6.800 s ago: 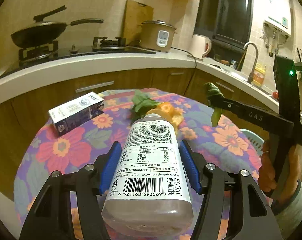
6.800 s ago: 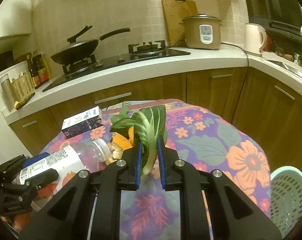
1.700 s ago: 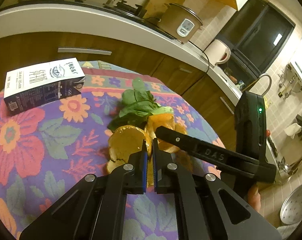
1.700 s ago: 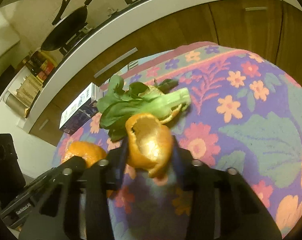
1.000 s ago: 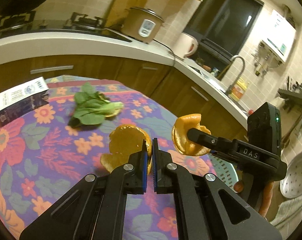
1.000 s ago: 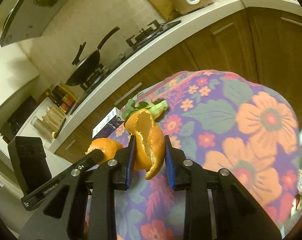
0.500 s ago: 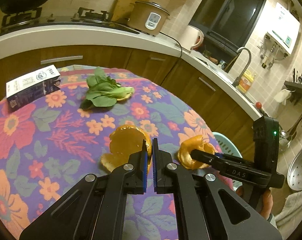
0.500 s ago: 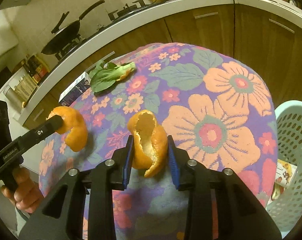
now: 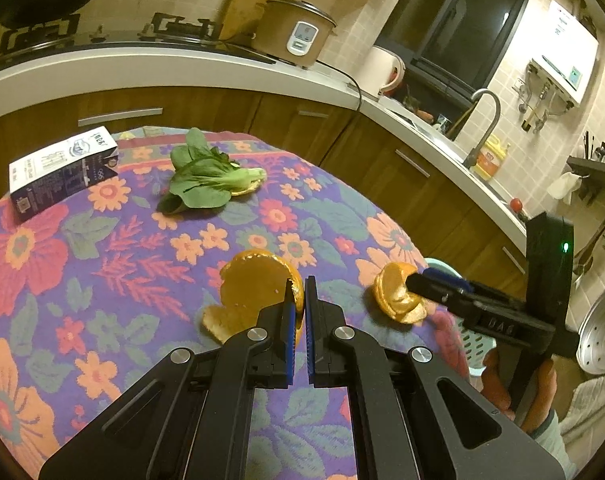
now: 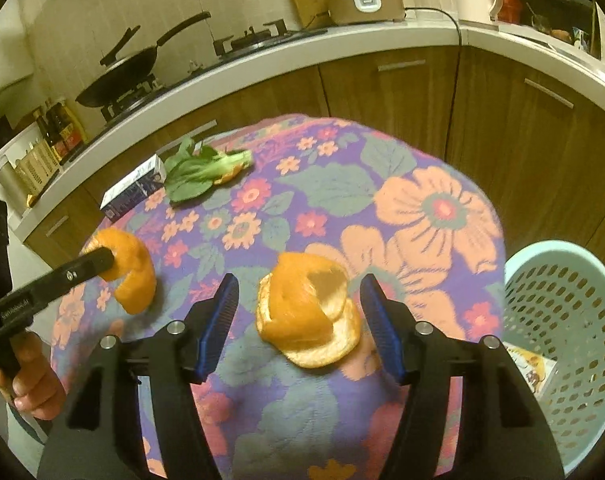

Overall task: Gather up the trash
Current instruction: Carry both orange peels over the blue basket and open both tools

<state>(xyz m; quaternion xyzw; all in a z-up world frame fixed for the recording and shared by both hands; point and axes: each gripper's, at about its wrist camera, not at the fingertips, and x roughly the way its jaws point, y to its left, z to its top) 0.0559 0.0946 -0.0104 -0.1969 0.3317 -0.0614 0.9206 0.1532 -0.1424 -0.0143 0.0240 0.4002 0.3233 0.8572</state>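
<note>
My right claw (image 10: 300, 312) is opening around one orange peel (image 10: 308, 312) on the flowered counter (image 10: 382, 184) beside the basket (image 10: 562, 320), my left claw (image 9: 298, 294) pinches another orange peel (image 9: 254, 292) tight

Orange peel (image 10: 308, 312), purple floral tablecloth (image 10: 382, 184), pale teal perforated basket (image 10: 562, 320), green leafy vegetable (image 9: 202, 184)

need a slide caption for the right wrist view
Right gripper opening around a curled orange peel over the floral tablecloth, pale green perforated basket alongside.
</note>
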